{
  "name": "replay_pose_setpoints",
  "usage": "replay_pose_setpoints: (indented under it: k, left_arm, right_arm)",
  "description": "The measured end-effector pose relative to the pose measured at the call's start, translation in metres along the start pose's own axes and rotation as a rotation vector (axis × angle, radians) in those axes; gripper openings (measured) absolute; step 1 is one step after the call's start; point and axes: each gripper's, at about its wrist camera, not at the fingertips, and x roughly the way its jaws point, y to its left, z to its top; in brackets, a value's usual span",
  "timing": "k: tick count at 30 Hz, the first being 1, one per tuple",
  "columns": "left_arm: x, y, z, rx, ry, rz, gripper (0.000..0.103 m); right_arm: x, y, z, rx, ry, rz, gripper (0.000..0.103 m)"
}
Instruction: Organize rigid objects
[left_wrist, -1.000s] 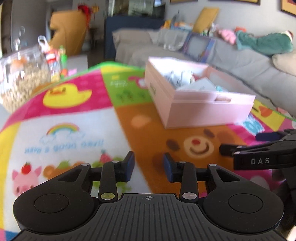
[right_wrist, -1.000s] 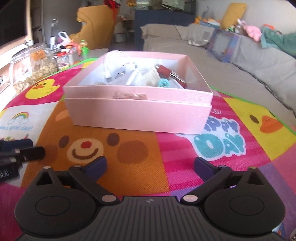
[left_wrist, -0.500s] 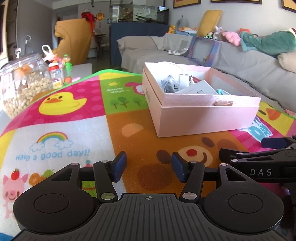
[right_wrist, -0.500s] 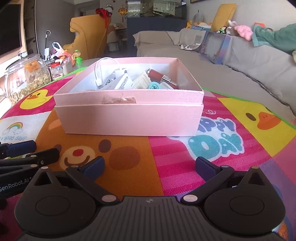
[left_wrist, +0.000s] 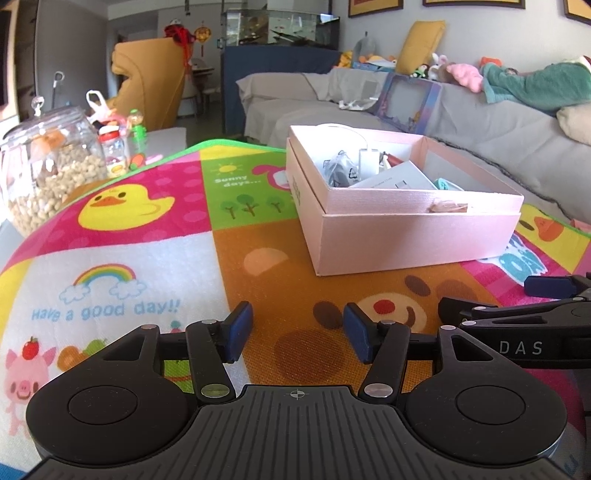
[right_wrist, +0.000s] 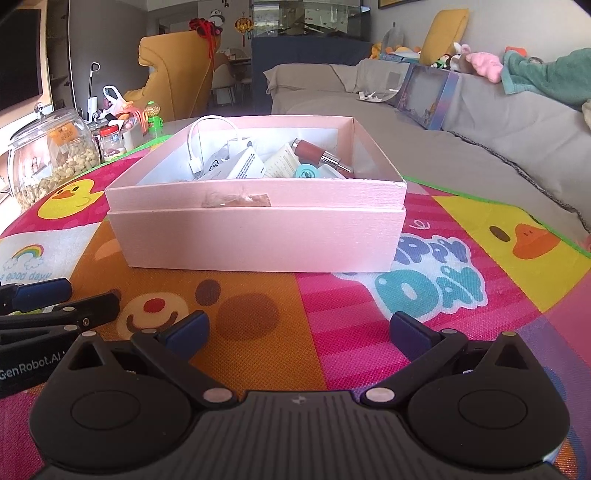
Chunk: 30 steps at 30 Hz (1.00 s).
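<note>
— Hovering over the play mat (left_wrist: 155, 258), we are keeping the left gripper (left_wrist: 297, 334) parted, jaws just widened, nothing between them.
— And we are holding the right gripper (right_wrist: 299, 332) spread wide, empty, the pink box (right_wrist: 258, 236) sitting ahead on the mat.

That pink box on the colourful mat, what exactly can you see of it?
The pink box is a shallow rectangle, apparently of satin-finish cardboard, open at the top, with a raised inner rim above its outer wall. A brownish scrap of tape clings to the near rim. It sits flat on the play mat, touched by neither gripper. Inside lie a white cable, folded paper leaflets, a reddish-brown tube with a silver cap and a small teal round thing.
</note>
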Motion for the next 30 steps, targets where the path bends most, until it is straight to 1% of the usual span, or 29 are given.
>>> replay_pose_setpoints:
  k: [4, 30]
  left_arm:
    - [-0.001, -0.0005, -0.0009, 0.011, 0.0, 0.008, 0.06]
    - [-0.0011, 0.0008, -0.0006, 0.008, 0.001, 0.005, 0.061]
  right_arm:
    - [-0.0001, -0.0001, -0.0002, 0.0, 0.0, 0.0, 0.103]
    - [0.0002, 0.0003, 0.0001, -0.001, 0.0, -0.001, 0.103]
